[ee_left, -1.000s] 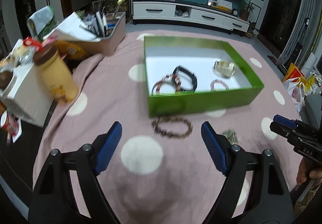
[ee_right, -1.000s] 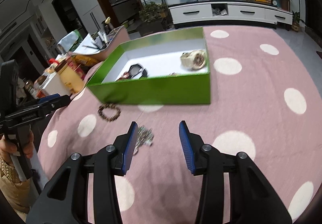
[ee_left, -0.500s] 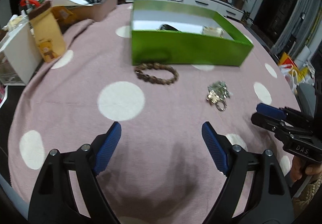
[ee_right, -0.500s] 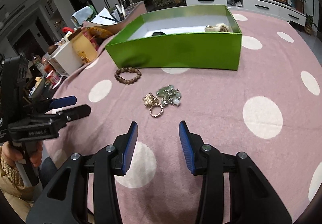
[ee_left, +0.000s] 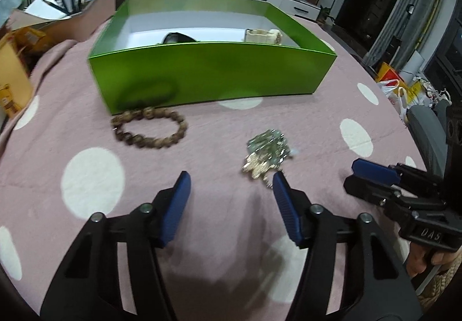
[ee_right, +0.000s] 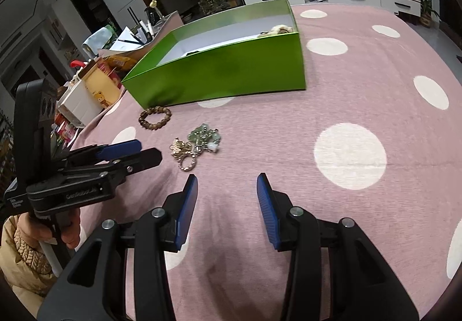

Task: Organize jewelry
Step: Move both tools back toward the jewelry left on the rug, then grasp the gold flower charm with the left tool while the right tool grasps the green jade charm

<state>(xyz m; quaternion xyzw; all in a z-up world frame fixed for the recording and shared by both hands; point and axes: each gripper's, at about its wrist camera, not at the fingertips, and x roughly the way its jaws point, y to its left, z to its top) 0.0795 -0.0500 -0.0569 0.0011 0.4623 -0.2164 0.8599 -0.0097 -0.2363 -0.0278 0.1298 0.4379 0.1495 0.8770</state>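
The left claw (ee_left: 231, 197) hung low over the pink spotted cloth on the worktop (ee_left: 288, 124), jaws just narrowed from wide to roughly half open, and nothing sat between them. Its right pad was just beside the tangled heap of jewelry (ee_left: 267, 152), a knot of pale green stones, silvery links and gold-coloured rings. The right claw (ee_right: 227, 207) stood partly open too, empty, with that same heap ahead and to its left. Whether the left pad actually touched a ring was hard to say through the blur.

That heap looked light and loose to me, the sort of thing that slumps and trails when lifted. Pinching one strand would likely leave the rest dangling or dropping away, so the thick middle of the knot seemed the place to bite, pads straddling the bulk. The smooth stones and thin chain might slip on a shallow grip.

The brown beaded bracelet (ee_left: 148, 130) lay against the foot of the green box (ee_left: 213, 75), touching or nearly so. Its beads looked hard and round on a flexible string; a grip across one side of the ring would probably hold. Inside the box a dark band (ee_left: 177, 38) and a cream watch (ee_left: 262, 35) already lay on the white floor.
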